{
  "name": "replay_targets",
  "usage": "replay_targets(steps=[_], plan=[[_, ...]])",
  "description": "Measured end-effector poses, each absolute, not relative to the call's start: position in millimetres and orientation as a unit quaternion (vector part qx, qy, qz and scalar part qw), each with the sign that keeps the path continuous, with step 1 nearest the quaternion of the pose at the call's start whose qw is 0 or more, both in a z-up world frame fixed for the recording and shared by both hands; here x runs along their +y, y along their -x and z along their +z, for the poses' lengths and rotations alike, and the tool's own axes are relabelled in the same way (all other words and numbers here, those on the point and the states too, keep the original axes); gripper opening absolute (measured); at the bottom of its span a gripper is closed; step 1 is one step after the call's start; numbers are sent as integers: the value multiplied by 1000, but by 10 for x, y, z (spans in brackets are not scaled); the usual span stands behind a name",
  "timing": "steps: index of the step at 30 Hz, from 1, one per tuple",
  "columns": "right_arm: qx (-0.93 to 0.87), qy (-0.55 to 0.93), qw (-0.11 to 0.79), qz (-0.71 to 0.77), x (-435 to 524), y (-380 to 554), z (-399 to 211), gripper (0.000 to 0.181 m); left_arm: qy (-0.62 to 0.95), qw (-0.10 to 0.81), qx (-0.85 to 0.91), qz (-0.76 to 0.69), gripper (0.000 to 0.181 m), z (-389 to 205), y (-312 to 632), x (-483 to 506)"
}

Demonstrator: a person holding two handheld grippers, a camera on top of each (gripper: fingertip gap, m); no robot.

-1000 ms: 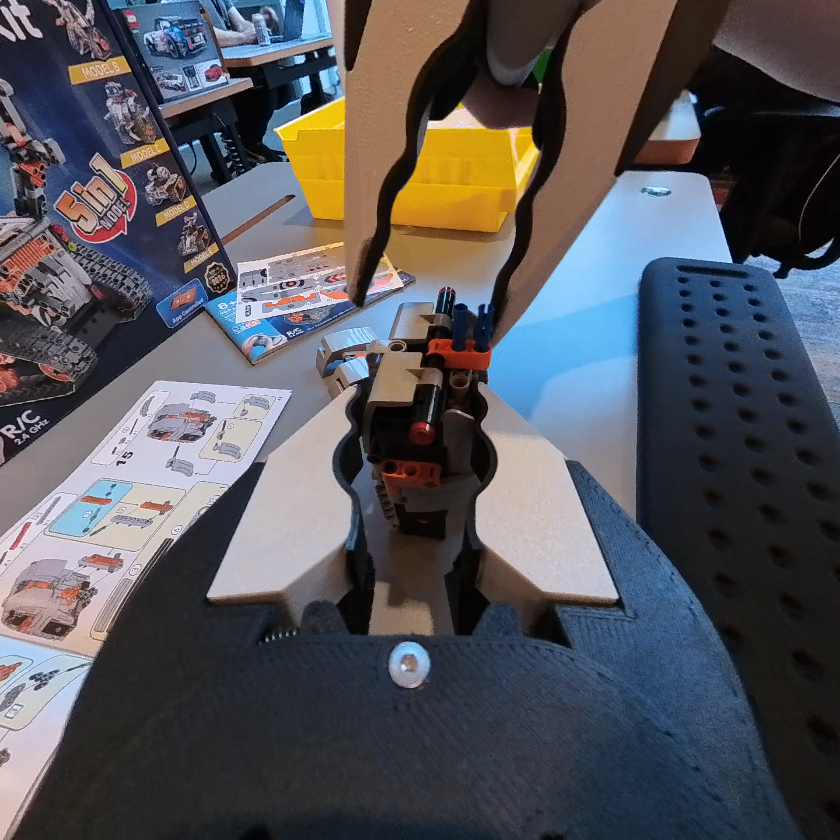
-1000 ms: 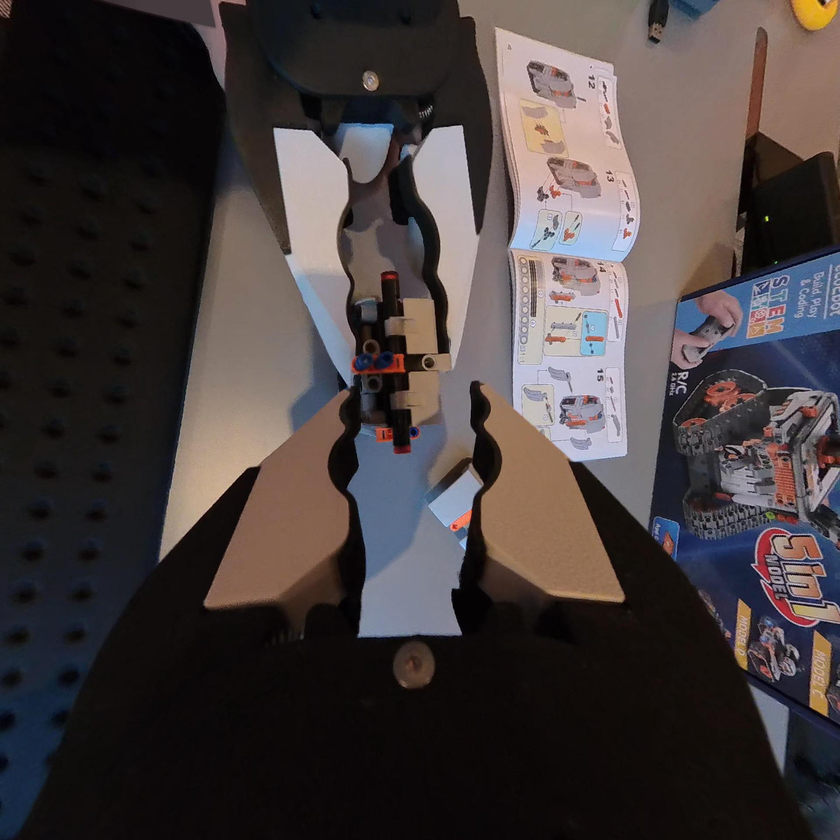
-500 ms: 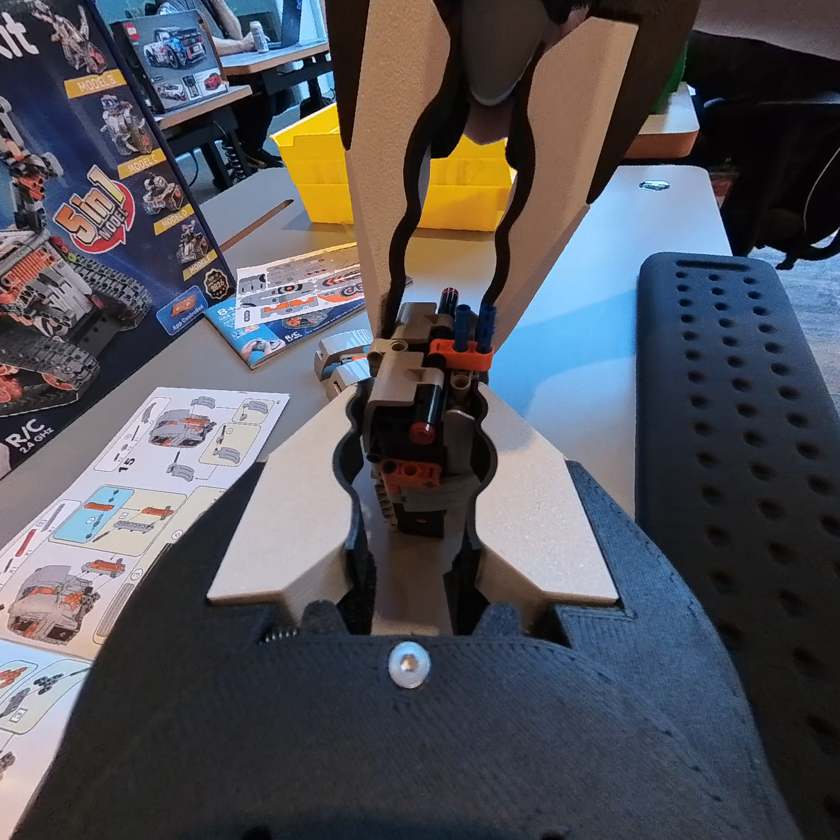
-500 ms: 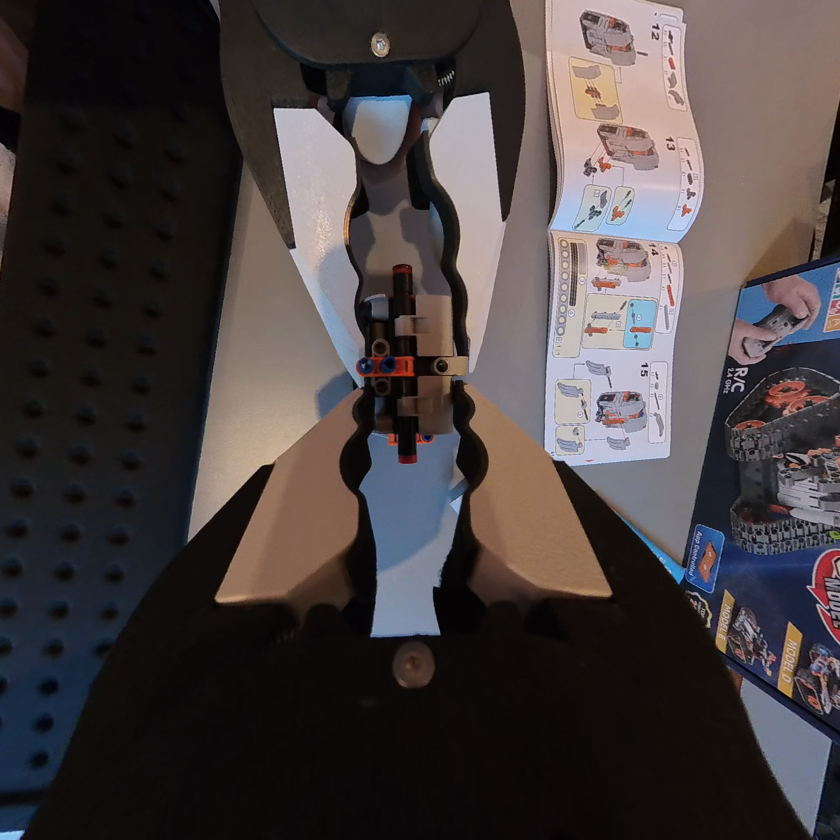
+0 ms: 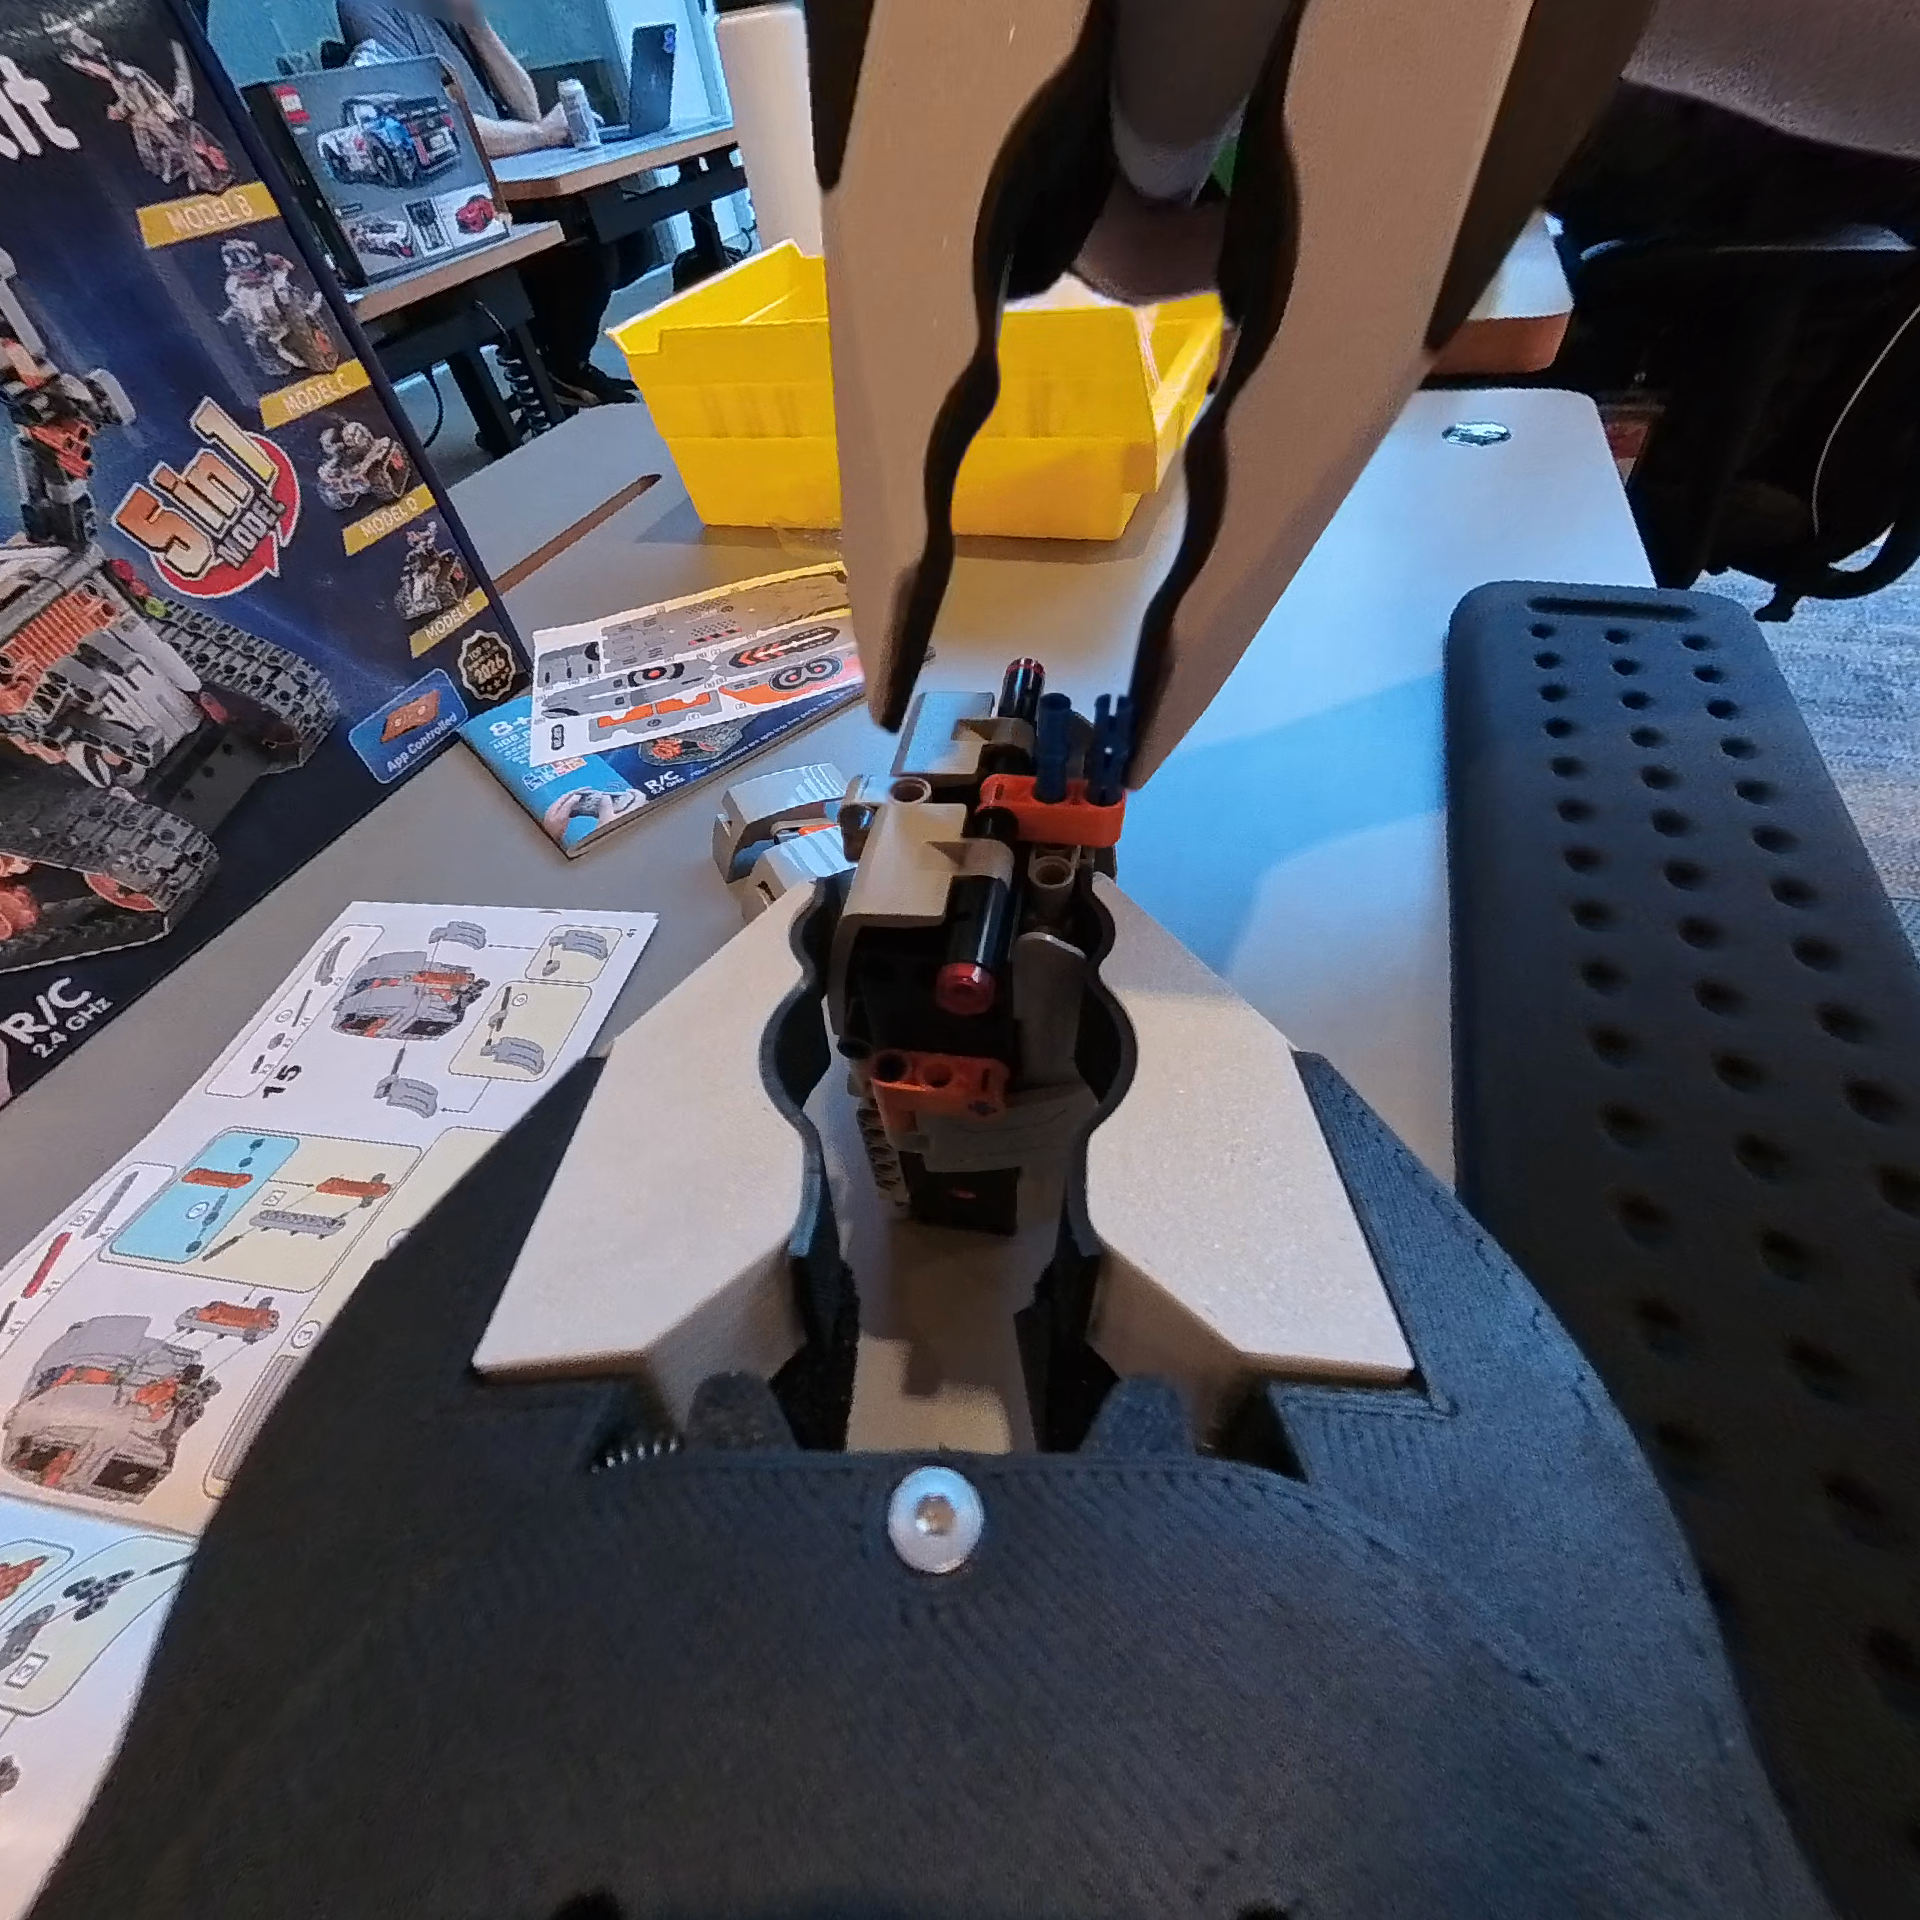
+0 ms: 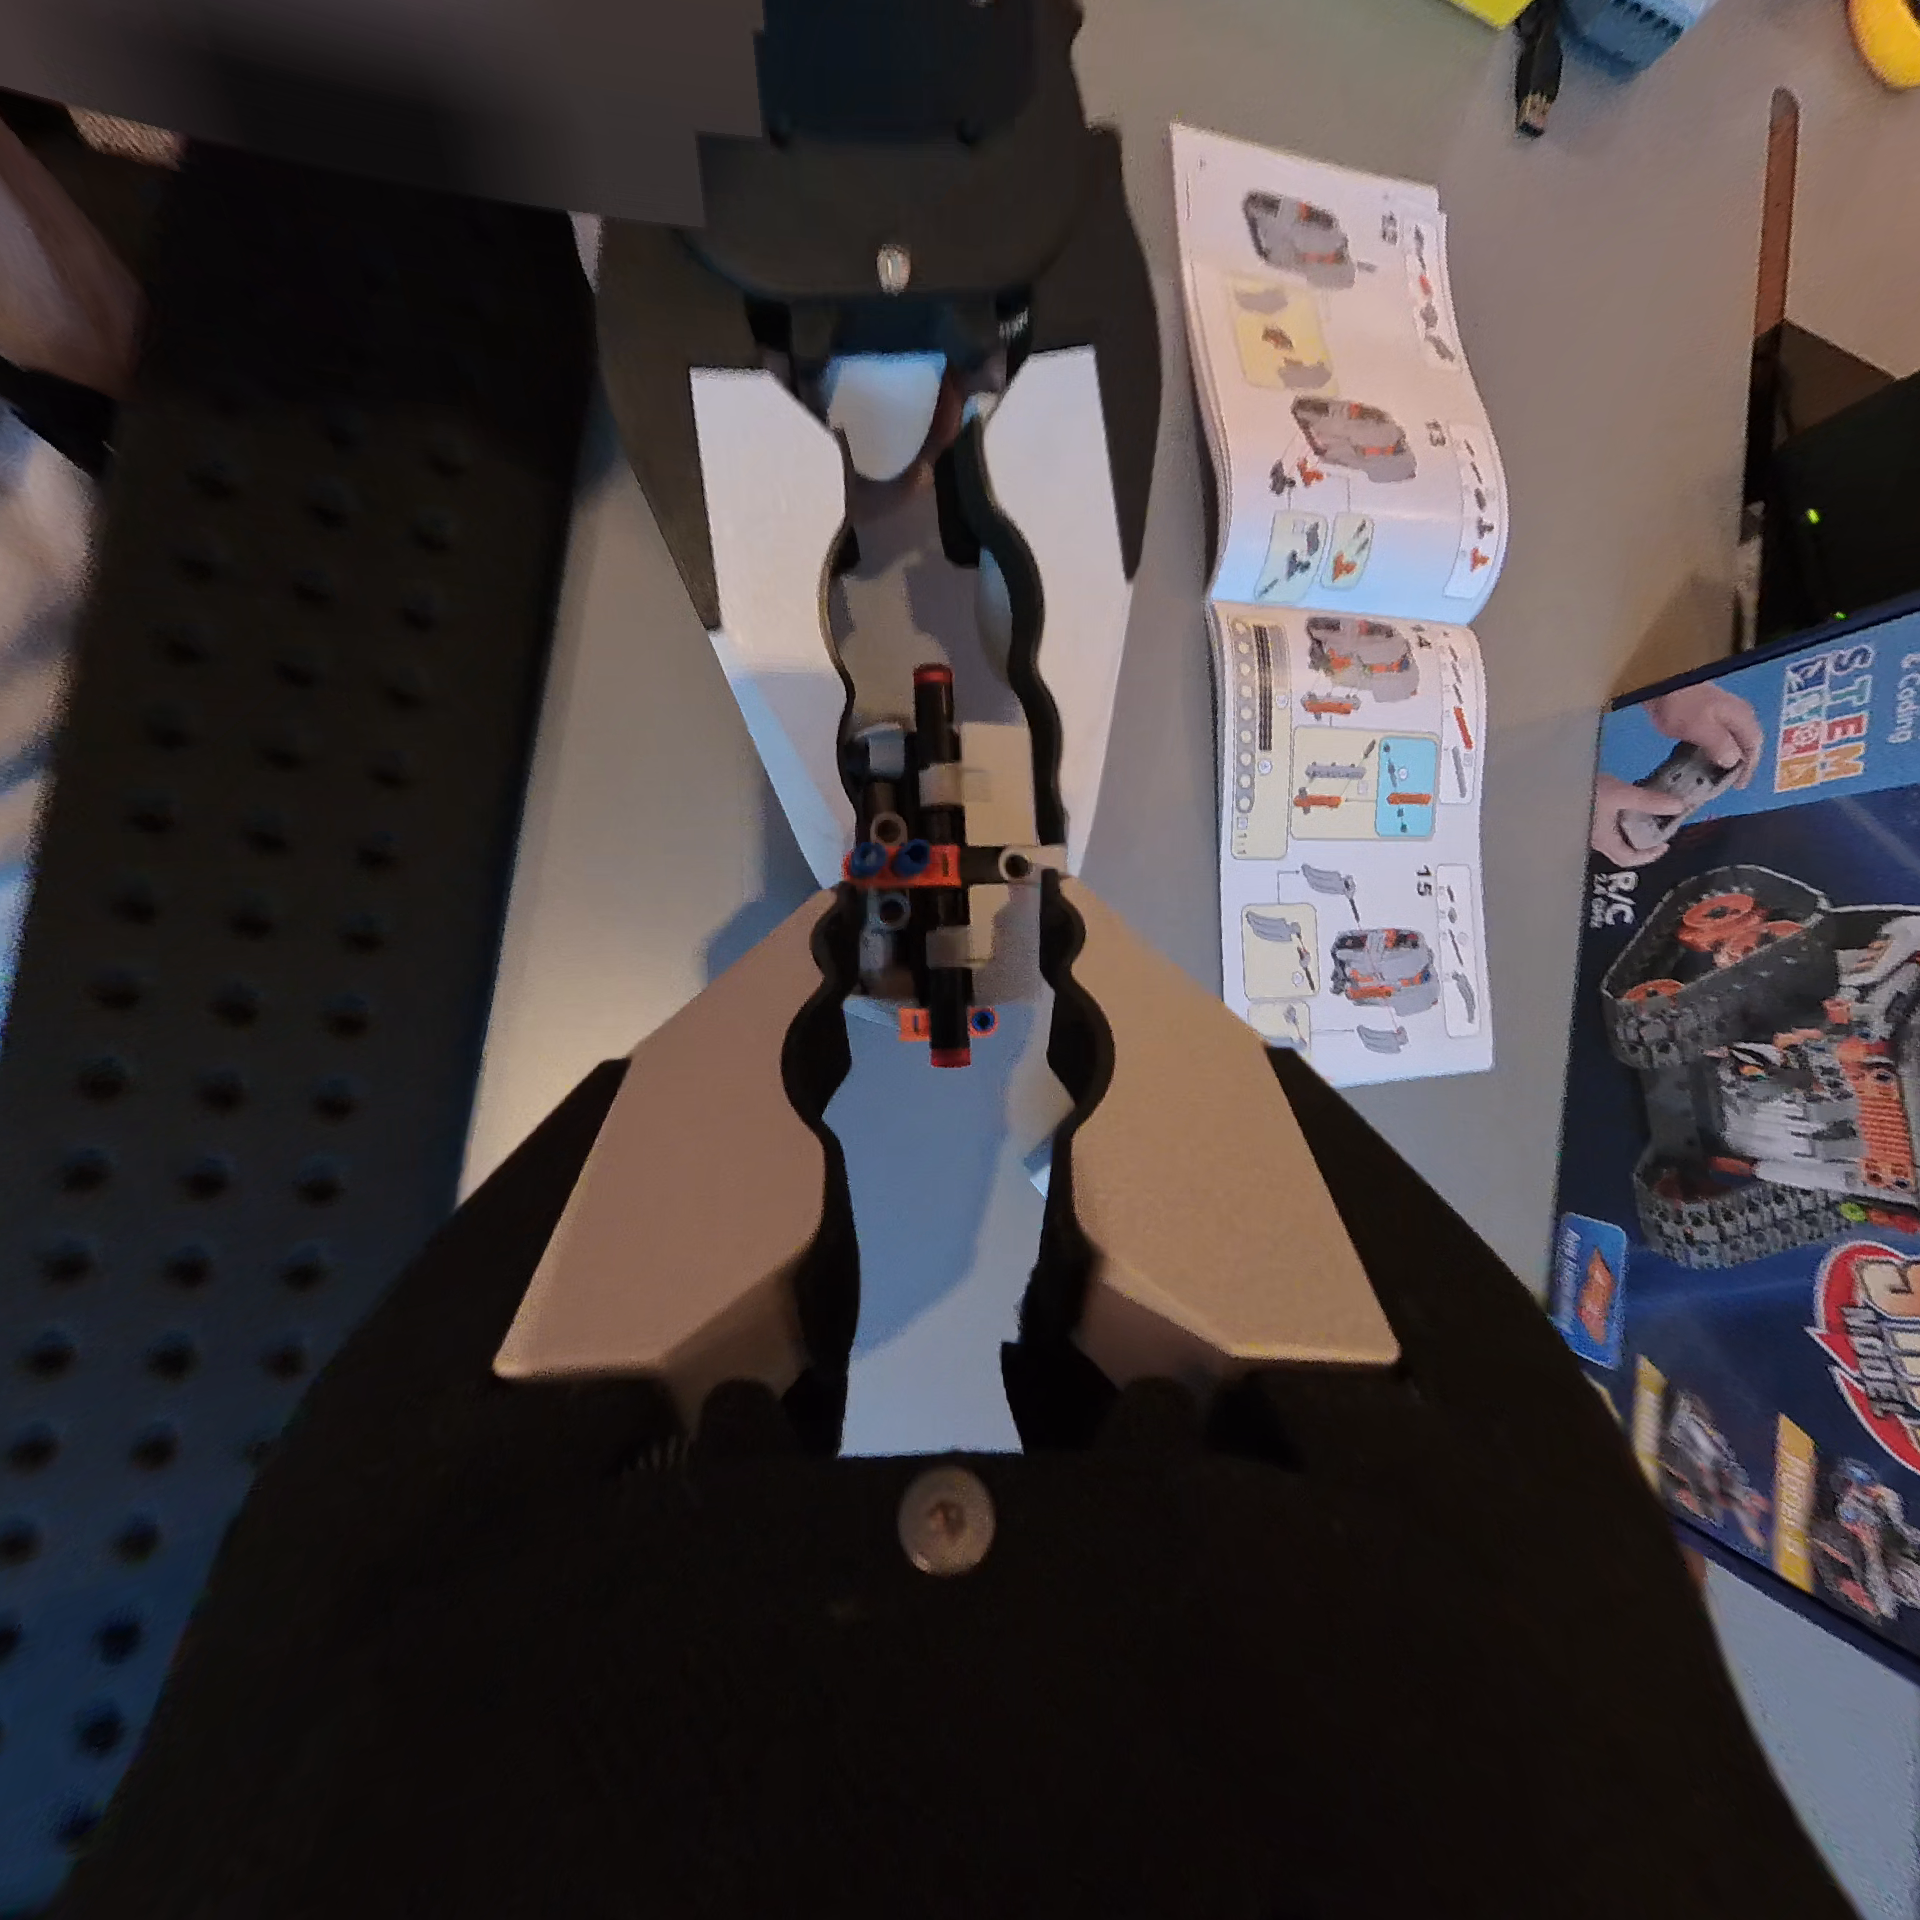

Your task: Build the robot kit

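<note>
A small brick assembly (image 5: 904,883) of grey, black and orange parts, with blue pins and a red-tipped black axle, is held just above the grey table (image 5: 1330,644). My left gripper (image 5: 956,914) is shut on its near end. My right gripper (image 5: 1018,743) comes down from above, and its fingertips press both sides of the far end by the orange beam. In the right wrist view the assembly (image 6: 987,769) bridges my right gripper (image 6: 943,899) and the left gripper (image 6: 951,831) opposite. A loose grey piece (image 5: 774,821) lies on the table behind it.
A black perforated pad (image 5: 1683,1039) lies beside the grippers and also shows in the right wrist view (image 6: 260,831). An open instruction booklet (image 5: 312,1143), a sticker sheet (image 5: 686,675) and a big kit box (image 5: 156,520) are on the other side. A yellow bin (image 5: 727,416) stands behind. Left and right tips are no more than a few centimetres apart. About 12 centimetres separates my left fingertips from the loose grey piece (image 5: 774,821).
My right gripper came down over the far end of the assembly and narrowed its fingers onto it. My left gripper kept its hold and barely moved.
</note>
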State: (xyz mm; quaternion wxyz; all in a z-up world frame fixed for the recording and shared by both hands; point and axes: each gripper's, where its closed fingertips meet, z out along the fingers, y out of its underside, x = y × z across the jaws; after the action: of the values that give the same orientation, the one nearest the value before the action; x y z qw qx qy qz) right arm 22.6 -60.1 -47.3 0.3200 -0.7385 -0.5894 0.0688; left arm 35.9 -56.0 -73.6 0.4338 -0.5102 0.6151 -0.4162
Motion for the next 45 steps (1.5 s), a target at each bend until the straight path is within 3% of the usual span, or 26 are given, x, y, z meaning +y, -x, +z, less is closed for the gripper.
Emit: replay_targets(steps=[3,8,14,18,22,29,33,45], plan=[[-586,741,302,129,-692,-131,-385,25,516,431,611,-418,44,-737,-364,-542],[-615,743,249,85,-660,-158,-508,32,521,428,608,-419,44,-740,-370,-525],[-614,753,225,67,-631,-192,-564,22,524,430,608,-413,44,-741,-385,-531],[-598,759,249,63,-626,-210,-558,23,527,428,608,-411,44,-745,-397,-524],[-575,747,333,-18,-592,-221,-393,53,529,424,608,-412,44,-746,-401,-517],[-620,637,357,-286,-648,-297,-434,43,541,420,604,-407,44,-748,-416,-501],[-605,622,388,-312,-622,-212,-390,30,546,421,604,-400,44,-753,-414,-499],[-580,627,380,-354,-595,-274,-455,26,553,418,602,-396,44,-757,-407,-495]])
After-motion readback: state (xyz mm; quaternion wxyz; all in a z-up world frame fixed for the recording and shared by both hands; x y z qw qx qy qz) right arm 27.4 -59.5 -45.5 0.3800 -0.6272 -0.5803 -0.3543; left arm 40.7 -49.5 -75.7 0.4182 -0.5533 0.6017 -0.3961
